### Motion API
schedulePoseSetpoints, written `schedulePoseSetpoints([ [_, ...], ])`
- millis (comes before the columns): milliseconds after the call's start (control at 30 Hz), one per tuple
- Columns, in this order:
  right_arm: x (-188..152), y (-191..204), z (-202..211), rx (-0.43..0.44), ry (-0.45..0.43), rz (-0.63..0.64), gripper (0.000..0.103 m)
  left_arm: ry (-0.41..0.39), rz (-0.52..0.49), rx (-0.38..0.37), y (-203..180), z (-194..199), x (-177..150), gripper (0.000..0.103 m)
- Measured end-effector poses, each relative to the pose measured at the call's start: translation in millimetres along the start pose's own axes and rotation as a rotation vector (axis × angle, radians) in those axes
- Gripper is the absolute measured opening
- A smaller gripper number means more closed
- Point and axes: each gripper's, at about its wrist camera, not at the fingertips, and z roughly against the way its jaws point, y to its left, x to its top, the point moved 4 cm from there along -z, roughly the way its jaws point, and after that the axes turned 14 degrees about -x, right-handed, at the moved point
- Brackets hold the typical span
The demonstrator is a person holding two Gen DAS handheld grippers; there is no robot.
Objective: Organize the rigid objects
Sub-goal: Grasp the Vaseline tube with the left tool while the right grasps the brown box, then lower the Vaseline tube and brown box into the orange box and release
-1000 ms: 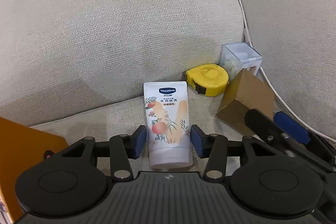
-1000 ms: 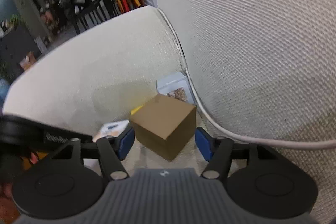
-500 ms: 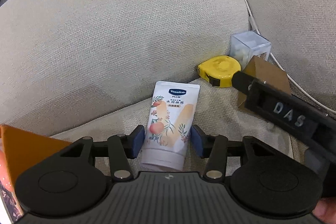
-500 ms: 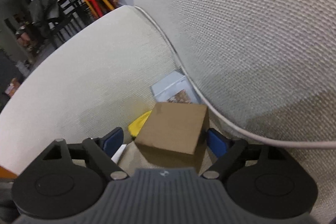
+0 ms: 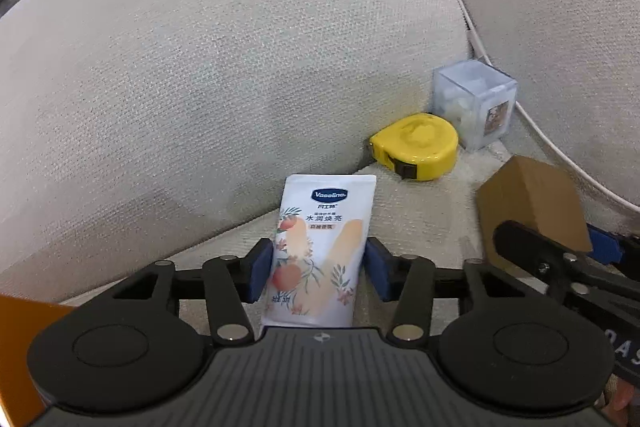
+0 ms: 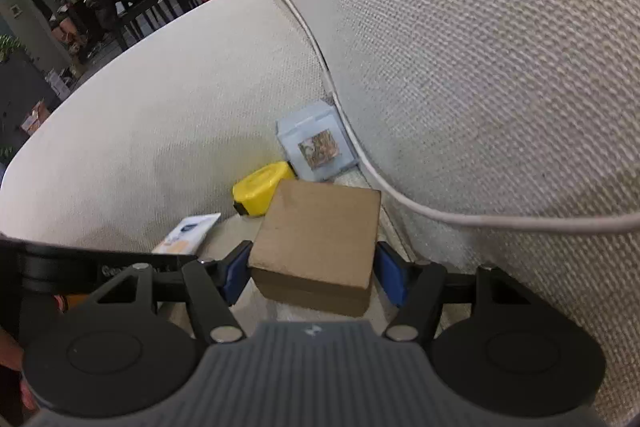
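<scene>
Since half a second earlier, my right fingers had squared up, pinching the brown cardboard cube over the beige sofa seat; light, stiff, best held mid-face. Left fingers pinched the white, squeezable, slippery lotion tube near its cap end.

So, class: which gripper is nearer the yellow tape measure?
Right, though it's close. The right gripper straddles the brown box just before the tape measure; the left gripper straddles the tube.
</scene>
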Motion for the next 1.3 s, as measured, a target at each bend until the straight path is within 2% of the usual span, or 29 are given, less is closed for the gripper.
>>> schedulePoseSetpoints([
  [167, 0, 0, 1, 0.014, -0.008, -0.02, 0.065, -0.024, 0.008, -0.019, -1, 12, -10, 0.055],
  [467, 0, 1, 12, 0.044, -0.023, 0.002, 0.063, -0.146, 0.03, -0.086, -16, 66, -38, 0.055],
  [533, -1, 1, 24, 0.059, -0.037, 0.01, 0.063, -0.175, 0.042, -0.103, -19, 73, -45, 0.055],
  [667, -14, 6, 48, 0.147, -0.018, 0.039, 0.061, -0.223, 0.055, -0.125, -22, 96, -59, 0.054],
  [767, -22, 10, 69, 0.16, -0.025, 0.069, 0.061, -0.27, 0.051, -0.153, -27, 118, -71, 0.054],
  [967, -16, 18, 119, 0.231, -0.073, 0.072, 0.061, -0.369, 0.057, -0.215, -31, 168, -87, 0.054],
  [1133, -11, 42, 167, 0.293, -0.153, 0.135, 0.061, -0.477, 0.074, -0.194, -16, 222, -106, 0.054],
  [1300, -25, 94, 204, 0.389, -0.219, 0.327, 0.061, -0.508, 0.131, -0.131, 23, 254, -133, 0.054],
])
